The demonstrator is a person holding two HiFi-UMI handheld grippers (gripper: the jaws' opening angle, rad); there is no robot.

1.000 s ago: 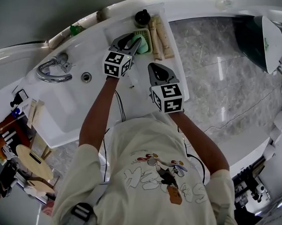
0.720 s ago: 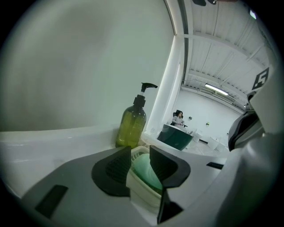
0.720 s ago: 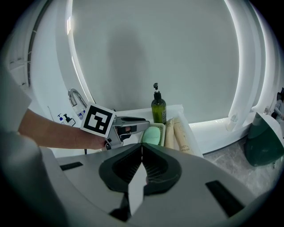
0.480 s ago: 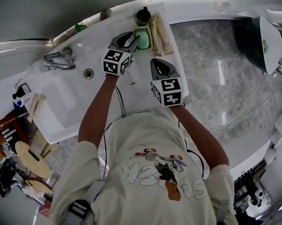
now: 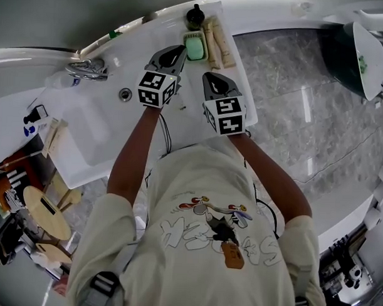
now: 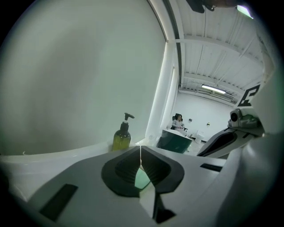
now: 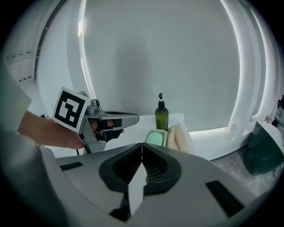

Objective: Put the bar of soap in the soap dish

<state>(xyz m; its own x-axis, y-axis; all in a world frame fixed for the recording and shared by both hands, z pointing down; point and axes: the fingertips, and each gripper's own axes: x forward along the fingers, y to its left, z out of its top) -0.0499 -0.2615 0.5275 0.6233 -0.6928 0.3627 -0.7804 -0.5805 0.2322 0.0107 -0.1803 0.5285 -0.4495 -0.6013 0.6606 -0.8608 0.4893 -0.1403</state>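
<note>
The green bar of soap (image 5: 196, 48) lies in the pale soap dish (image 5: 185, 37) at the back of the white counter. My left gripper (image 5: 180, 50) hovers just left of the dish, clear of the soap. Its jaws are closing and the tips meet with nothing between them (image 6: 140, 155); a patch of the green soap (image 6: 142, 178) shows below them. My right gripper (image 5: 210, 76) hangs nearer me, shut and empty (image 7: 142, 145). From it the soap (image 7: 155, 138) is ahead in its dish, the left gripper to its left.
A dark pump bottle (image 5: 195, 16) stands behind the dish, and beige rolls (image 5: 219, 40) lie along its right side. The faucet (image 5: 88, 68), drain (image 5: 125, 93) and sink basin (image 5: 85, 133) are to the left. A marble floor lies to the right of the counter.
The left gripper was open around the soap at the dish; it has since drawn back and up, and its jaws have come together empty. The soap stays in the dish.
</note>
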